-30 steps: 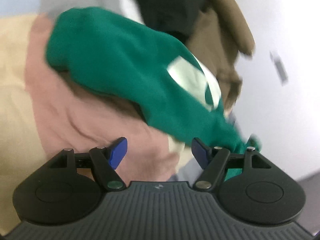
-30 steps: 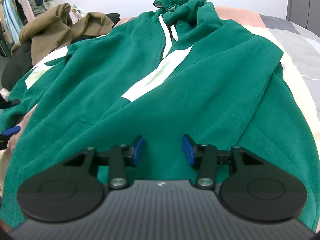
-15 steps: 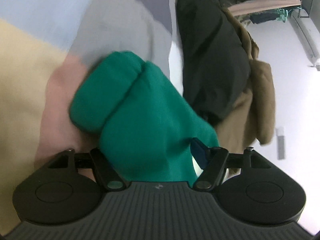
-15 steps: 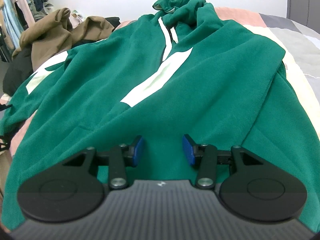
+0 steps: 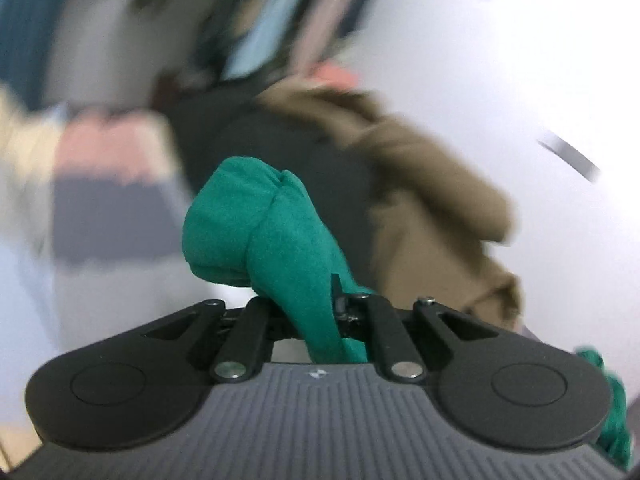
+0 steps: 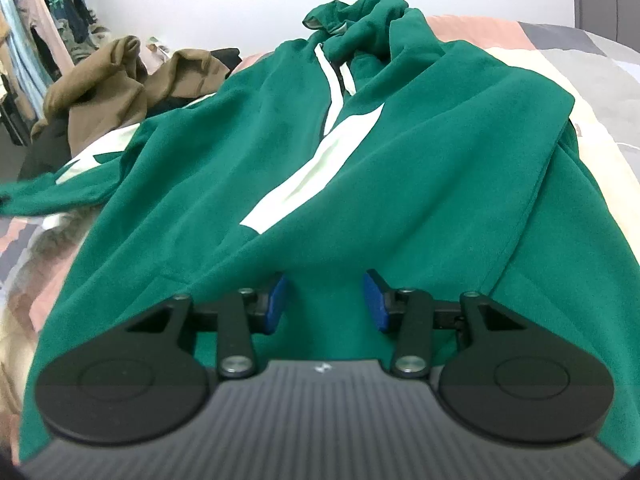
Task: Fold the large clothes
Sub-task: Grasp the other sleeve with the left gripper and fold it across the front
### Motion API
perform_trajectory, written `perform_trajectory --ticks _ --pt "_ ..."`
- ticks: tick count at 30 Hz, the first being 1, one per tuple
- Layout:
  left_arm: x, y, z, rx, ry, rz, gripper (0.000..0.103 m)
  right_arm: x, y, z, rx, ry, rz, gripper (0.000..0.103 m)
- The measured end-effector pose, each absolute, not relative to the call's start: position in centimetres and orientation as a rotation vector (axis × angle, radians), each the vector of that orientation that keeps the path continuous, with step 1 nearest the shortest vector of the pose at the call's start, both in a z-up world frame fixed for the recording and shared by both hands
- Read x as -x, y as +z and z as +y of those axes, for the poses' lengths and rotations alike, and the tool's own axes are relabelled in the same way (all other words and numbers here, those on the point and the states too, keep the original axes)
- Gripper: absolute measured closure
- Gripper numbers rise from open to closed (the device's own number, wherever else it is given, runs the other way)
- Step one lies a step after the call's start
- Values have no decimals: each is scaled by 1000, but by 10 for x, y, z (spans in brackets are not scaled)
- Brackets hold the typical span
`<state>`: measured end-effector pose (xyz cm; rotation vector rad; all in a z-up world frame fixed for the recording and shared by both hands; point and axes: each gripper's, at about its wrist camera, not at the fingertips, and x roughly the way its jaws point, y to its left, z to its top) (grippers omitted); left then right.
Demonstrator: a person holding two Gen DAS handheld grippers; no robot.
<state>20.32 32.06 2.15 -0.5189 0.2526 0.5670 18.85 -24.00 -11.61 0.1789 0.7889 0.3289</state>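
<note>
Garment: green hoodie (image 6: 400,160), spread front-up on the bed (image 6: 592,92), hood at 12 o'clock in the right wrist view, hem at 6 o'clock under the camera.
Left sleeve: its cuff (image 5: 256,216) stands bunched above the left hand-held gripper (image 5: 320,316); in the right wrist view the sleeve stretches off towards 9 o'clock.
Left hand-held gripper: closed narrow on the sleeve cloth, which passes down between the jaws (pads hidden by the cloth).
Right hand-held gripper (image 6: 325,300): jaws part-open over the hem area, green cloth between them; the pads do not visibly press on it.
Step in hand: judged to be the first sleeve fold, with the left cuff gripped and lifted clear of the bed.
Next move: likely calls for carrying the cuff across towards 3 o'clock, onto the chest stripe (image 6: 312,176), keeping the sleeve flat and the body unshifted (the right side may serve as a hold-down).
Change from earlier frame: a second ago the left jaws stood wide with the sleeve lying on the bed ahead of them; now they are clamped on it, and the view has tilted up and blurred.
Unchanged: the right view shows the same framing and jaw gap.
Background: brown garment (image 6: 100,80) and a dark one at 10 o'clock, not in play.
</note>
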Motion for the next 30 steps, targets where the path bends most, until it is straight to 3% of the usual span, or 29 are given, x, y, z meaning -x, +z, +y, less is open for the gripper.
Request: perform_trajectory --ticks 6,13,22,30 --pt "-223 101 226 134 335 178 94 -186 -111 -241 -204 326 789 57" --pt "-218 133 88 -195 12 135 94 -183 -103 -256 -279 313 761 57" --pt "-218 49 -51 -334 -350 362 94 -188 -101 -305 -449 207 712 56" --pt "-227 -33 -82 -238 -404 595 94 -190 -103 -329 -516 162 682 56"
